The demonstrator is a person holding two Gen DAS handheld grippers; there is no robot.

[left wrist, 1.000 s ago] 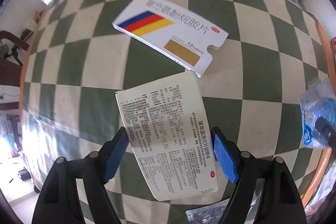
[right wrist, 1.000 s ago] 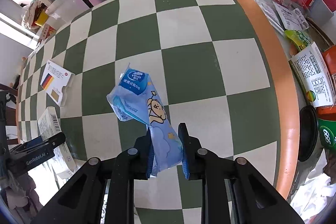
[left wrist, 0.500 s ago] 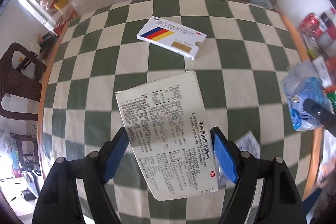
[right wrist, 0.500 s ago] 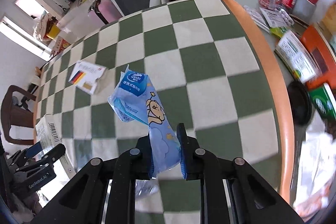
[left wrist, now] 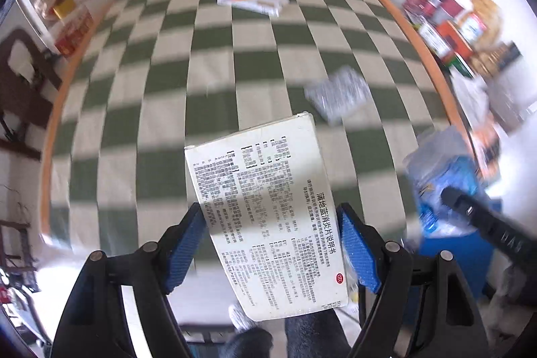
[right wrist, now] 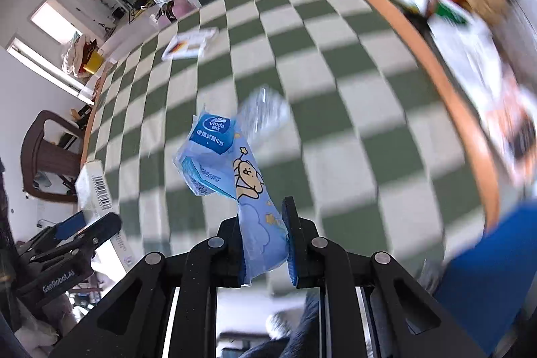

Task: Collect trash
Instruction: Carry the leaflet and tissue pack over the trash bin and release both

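Observation:
My left gripper (left wrist: pixel 272 244) is shut on a white medicine box (left wrist: pixel 265 210) covered in small black print, its blue pads pressing both long sides. My right gripper (right wrist: pixel 265 240) is shut on a blue tissue packet (right wrist: pixel 235 170) with a cartoon dog, which sticks up from between the pads. Both are lifted above the near edge of the green-and-white checked table (left wrist: pixel 167 62). In the left wrist view the tissue packet (left wrist: pixel 439 176) and a right finger (left wrist: pixel 483 223) appear at the right. In the right wrist view the white box (right wrist: pixel 94 187) and left gripper (right wrist: pixel 77 234) appear at the left.
A white box with red, blue and yellow stripes (left wrist: pixel 251 0) lies far across the table. A silver blister pack (left wrist: pixel 339 93) lies mid-table. A blue bin (right wrist: pixel 496 287) stands below the right table edge. Cans, bottles and packets (left wrist: pixel 449 26) crowd a shelf at the right. A dark chair (right wrist: pixel 47 156) stands left.
Both grippers have pulled back and up from the table with their loads, so the table looks smaller and farther. The blister pack and blue bin have come into view.

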